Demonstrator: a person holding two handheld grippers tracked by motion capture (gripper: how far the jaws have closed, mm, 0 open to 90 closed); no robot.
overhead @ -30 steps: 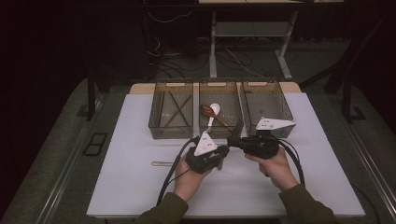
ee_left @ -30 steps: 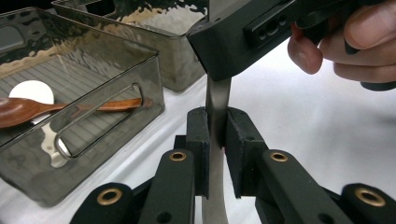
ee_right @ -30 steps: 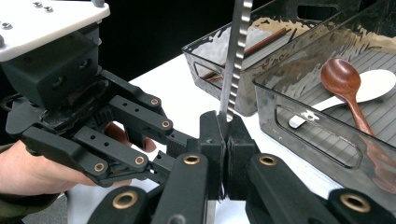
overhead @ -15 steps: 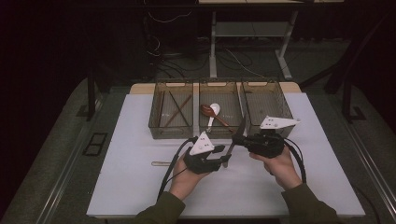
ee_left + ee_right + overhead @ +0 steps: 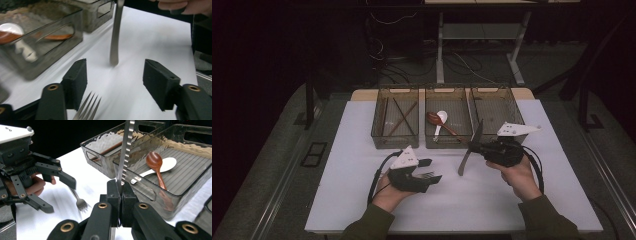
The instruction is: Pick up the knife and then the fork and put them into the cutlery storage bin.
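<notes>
White counter (image 5: 362, 150) with three bins along its far edge and open room on its near half.

Largest first: the counter stands on a grey floor with a dark room behind it, bare from the bins (image 5: 451, 118) down to the person's hands. The middle bin holds a brown spoon (image 5: 156, 165) and a white spoon (image 5: 165, 166); sticks lie in the left one. The right tool (image 5: 474, 145) is clamped on a knife (image 5: 470, 150), blade rising beside the middle bin's near wall, handle end low over the counter. The left tool (image 5: 428, 170) stands with jaws apart over a fork (image 5: 88, 107) lying flat. Since half a second ago the two tools have drawn apart, the left lower and nearer the person.
</notes>
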